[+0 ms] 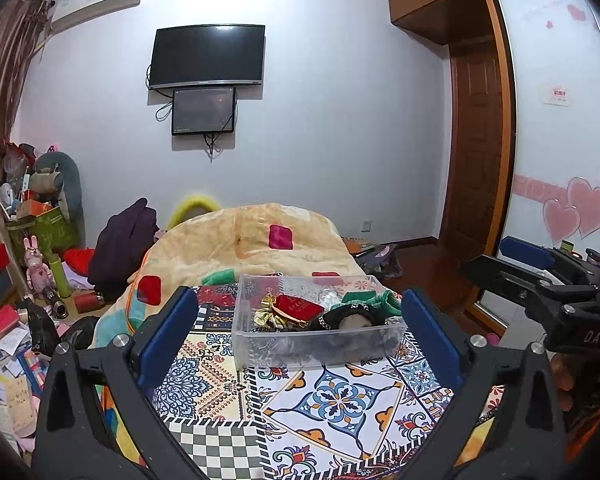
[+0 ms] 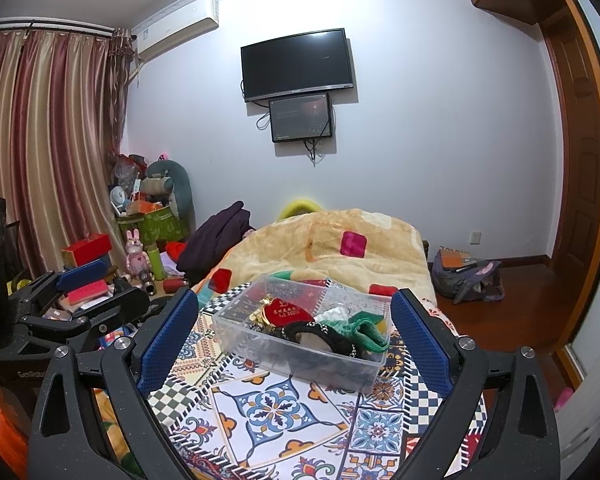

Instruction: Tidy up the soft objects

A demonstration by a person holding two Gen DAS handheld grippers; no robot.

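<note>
A clear plastic bin [image 1: 260, 340] [image 2: 252, 344] stands on a patterned cloth [image 1: 340, 412] [image 2: 284, 412] on the bed. It holds soft items: a red pouch [image 1: 296, 306] [image 2: 286, 314], a black knitted piece [image 1: 352, 318] [image 2: 320, 334], a green knitted piece [image 1: 370, 300] [image 2: 368, 326] and a white one [image 2: 334, 314]. My left gripper [image 1: 300, 336] is open and empty, a little short of the bin. My right gripper [image 2: 296, 340] is open and empty, also short of it. The right gripper shows at the right of the left wrist view [image 1: 540, 276], the left gripper at the left of the right wrist view [image 2: 80, 280].
A folded beige blanket [image 1: 252, 244] [image 2: 340, 248] lies behind the bin. Dark clothes [image 1: 124, 248] sit left of it. Boxes, toys and papers clutter the floor on the left [image 1: 16, 320]. A backpack [image 2: 468, 280] lies on the wooden floor at the right.
</note>
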